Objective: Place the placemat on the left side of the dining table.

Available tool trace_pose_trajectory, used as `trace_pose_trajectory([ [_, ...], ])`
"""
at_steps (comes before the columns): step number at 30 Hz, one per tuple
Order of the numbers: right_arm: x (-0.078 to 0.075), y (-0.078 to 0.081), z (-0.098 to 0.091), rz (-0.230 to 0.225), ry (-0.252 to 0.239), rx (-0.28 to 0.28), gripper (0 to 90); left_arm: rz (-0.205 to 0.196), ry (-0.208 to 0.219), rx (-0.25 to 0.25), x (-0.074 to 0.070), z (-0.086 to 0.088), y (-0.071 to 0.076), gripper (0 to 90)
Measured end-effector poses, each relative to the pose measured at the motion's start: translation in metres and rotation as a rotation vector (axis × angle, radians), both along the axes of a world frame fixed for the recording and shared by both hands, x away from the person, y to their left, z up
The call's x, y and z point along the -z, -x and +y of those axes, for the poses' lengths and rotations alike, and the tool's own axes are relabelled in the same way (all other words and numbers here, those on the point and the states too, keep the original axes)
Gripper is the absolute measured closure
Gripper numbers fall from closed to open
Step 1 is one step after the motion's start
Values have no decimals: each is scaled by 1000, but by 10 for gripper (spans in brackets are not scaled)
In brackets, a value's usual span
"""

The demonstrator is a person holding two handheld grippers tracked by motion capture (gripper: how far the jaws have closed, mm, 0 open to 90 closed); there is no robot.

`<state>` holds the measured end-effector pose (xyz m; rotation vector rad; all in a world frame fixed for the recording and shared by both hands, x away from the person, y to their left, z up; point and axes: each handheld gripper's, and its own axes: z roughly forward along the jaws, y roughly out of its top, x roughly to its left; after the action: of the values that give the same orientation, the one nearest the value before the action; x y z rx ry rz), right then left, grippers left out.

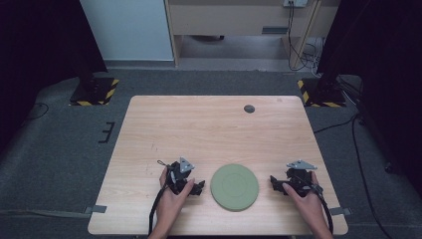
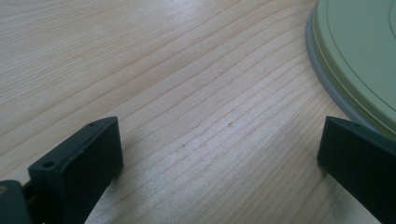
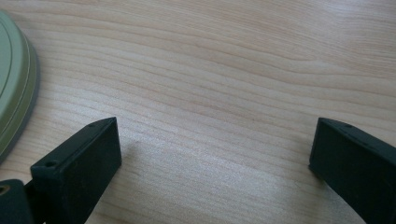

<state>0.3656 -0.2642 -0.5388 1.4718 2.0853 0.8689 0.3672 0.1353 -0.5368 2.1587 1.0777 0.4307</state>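
A round green plate lies flat near the front edge of the wooden table, between my two hands. My left gripper rests low on the table just left of the plate, jaws wide open with bare wood between them; the green plate rims the upper right of the left gripper view. My right gripper sits just right of the plate, also open over bare wood, with the green plate at the left edge of its own view.
A small dark round grommet is set in the table's far side. Dark stands with yellow-black striped bases flank the table on grey carpet. Cables run along the floor at the right.
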Motion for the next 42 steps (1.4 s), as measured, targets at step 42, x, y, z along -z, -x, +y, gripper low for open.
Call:
trace_pose_trajectory([
  [42,-12,24,27,-49,-31,-212,41,-19,64,117,-10,-30,36,34],
])
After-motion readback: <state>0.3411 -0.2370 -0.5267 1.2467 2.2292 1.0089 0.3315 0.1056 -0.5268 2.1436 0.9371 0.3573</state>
